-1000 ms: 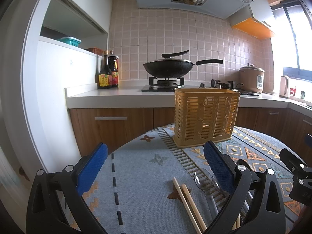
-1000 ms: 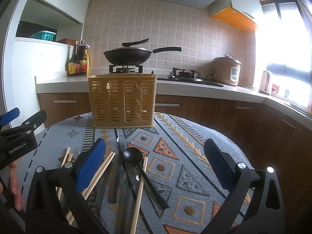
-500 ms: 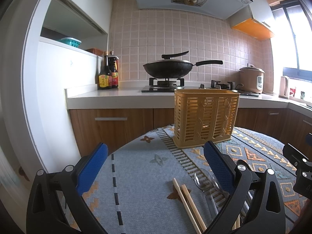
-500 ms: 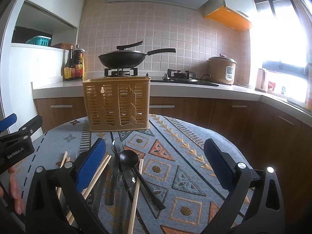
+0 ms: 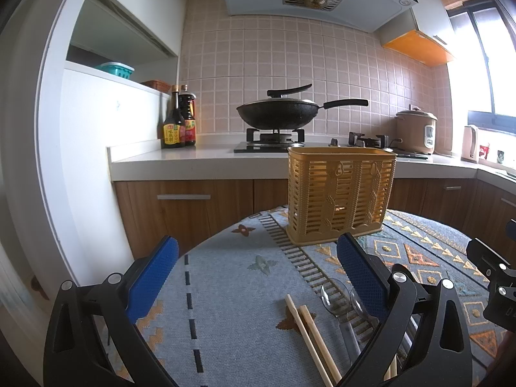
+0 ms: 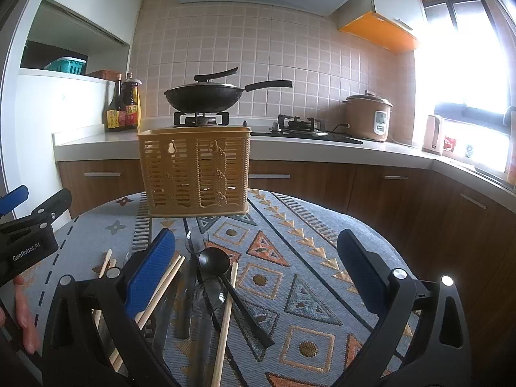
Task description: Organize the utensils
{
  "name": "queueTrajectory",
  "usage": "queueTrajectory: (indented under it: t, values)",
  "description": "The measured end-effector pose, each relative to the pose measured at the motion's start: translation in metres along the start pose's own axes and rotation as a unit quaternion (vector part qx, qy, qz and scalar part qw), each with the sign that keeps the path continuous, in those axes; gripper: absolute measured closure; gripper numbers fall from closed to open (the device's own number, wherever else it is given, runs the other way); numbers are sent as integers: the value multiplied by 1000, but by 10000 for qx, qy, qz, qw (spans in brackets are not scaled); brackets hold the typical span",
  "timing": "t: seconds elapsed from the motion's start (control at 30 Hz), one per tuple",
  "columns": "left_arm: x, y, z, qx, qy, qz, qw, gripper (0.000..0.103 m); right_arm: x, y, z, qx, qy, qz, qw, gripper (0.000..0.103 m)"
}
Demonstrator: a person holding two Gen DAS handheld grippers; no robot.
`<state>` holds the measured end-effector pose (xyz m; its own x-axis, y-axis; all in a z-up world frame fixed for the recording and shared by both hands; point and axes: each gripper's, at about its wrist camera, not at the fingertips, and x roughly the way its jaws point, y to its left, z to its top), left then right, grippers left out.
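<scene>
While both tools [image 5: 256,277] [image 6: 256,274] stay open, basket [image 6: 195,171] nearer.

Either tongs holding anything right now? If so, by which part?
Nothing held. Left tongs and right tongs are both open and empty; chopsticks and black spoon lie loose on the table.

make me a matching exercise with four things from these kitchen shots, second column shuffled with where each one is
Things:
1. black wok
2. tan utensil basket
3. black spoon
4. rice cooker

Places:
A. lying on the patterned tablecloth among the chopsticks
B. on the counter beside the hob, towards the window
C. on the gas burner
D. standing upright at the far side of the table

Pairs: 1-C, 2-D, 3-A, 4-B
</scene>
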<state>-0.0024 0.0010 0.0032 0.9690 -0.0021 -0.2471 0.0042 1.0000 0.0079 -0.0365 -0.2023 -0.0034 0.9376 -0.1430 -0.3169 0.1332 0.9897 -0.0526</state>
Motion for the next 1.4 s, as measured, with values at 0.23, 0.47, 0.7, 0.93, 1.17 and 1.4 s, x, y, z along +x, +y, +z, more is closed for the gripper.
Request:
queueTrajectory:
  t: [0.23, 0.47, 0.7, 0.93, 1.17, 1.4]
  values:
    - [0, 4, 1, -93, 21, -24, 10000, 7, 7, -4, 0, 140, 177, -327, 9992, 7]
    - [14, 23, 1, -448, 488, -352, 9972, 19, 20, -19, 0, 478, 711, -316, 9958, 7]
    - [49, 42, 0, -498, 1955, -1082, 9734, 29, 40, -29, 4, 556, 1629, -40, 9851, 7]
    - [78, 27, -35, -116, 3365, -1712, 9259, 41, 70, -37, 21, 531, 2473, 584, 9657, 13]
    - [76, 4, -48, 524, 3489, -1298, 9267, 41, 91, -30, 20, 303, 2962, 771, 9515, 22]
    - [94, -2, -35, 636, 3771, -1209, 9160, 39, 106, -26, 23, 195, 3204, 835, 9434, 22]
